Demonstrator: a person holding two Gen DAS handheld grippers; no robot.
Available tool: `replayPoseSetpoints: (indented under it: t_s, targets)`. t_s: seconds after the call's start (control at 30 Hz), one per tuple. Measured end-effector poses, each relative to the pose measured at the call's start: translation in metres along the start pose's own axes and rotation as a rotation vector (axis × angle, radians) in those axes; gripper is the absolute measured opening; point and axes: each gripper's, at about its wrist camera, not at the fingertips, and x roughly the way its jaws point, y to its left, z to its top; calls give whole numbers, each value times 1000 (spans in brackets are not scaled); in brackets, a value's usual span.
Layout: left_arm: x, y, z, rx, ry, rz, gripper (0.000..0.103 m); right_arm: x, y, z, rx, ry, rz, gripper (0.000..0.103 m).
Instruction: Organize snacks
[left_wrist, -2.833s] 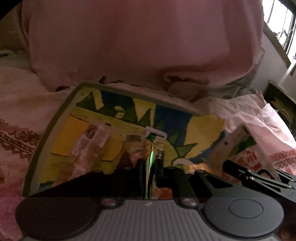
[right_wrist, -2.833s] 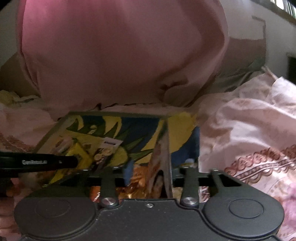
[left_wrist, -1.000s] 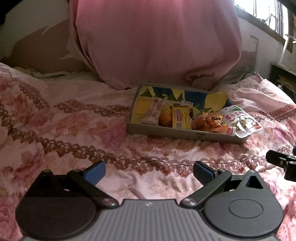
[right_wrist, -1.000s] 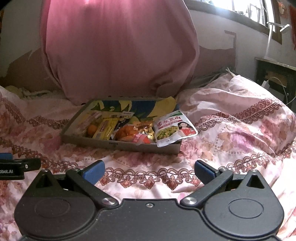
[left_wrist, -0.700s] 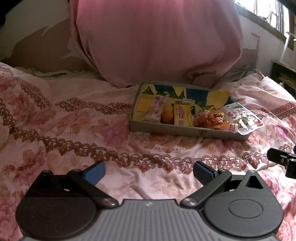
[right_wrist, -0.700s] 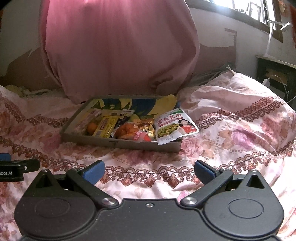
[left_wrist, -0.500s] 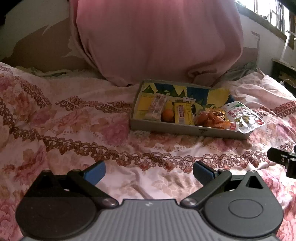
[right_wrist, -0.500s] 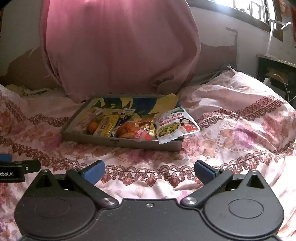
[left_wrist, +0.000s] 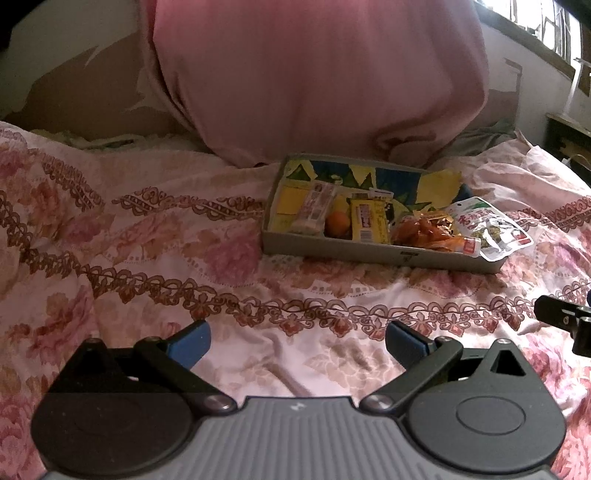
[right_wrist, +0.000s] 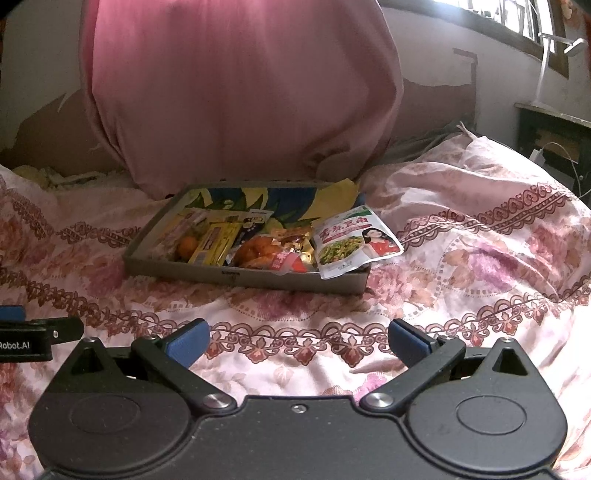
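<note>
- On the pink floral bedspread (left_wrist: 155, 258), a shallow grey cardboard tray (left_wrist: 369, 254) with a yellow-and-blue printed lining is sitting in front of a large pink pillow (left_wrist: 314, 74).
- Lying inside it, left to right, are a pale wrapped bar (left_wrist: 314, 211), a small orange fruit (left_wrist: 337, 222), a yellow wrapped bar (left_wrist: 365, 221), crinkly orange-red packets (left_wrist: 424, 230) and a white-and-green foil pouch (right_wrist: 351, 240) that is overhanging the tray's right end.
- Well short of the tray, the left gripper (left_wrist: 297, 343) is hovering over the bedspread, blue-padded jaws spread wide and holding nothing.
- Beside it, the right gripper (right_wrist: 298, 341) is hovering likewise, jaws wide apart and empty.
</note>
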Motion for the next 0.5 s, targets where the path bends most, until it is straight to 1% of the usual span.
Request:
replayPoseSetpoints:
  t_s: [0.33, 0.5]
  targets:
    - [0, 1, 1, -4, 3, 2, 102, 1, 1, -1, -1, 3, 3, 102]
    - [3, 0, 0, -4, 37, 9, 102, 2, 1, -2, -1, 7, 9, 102]
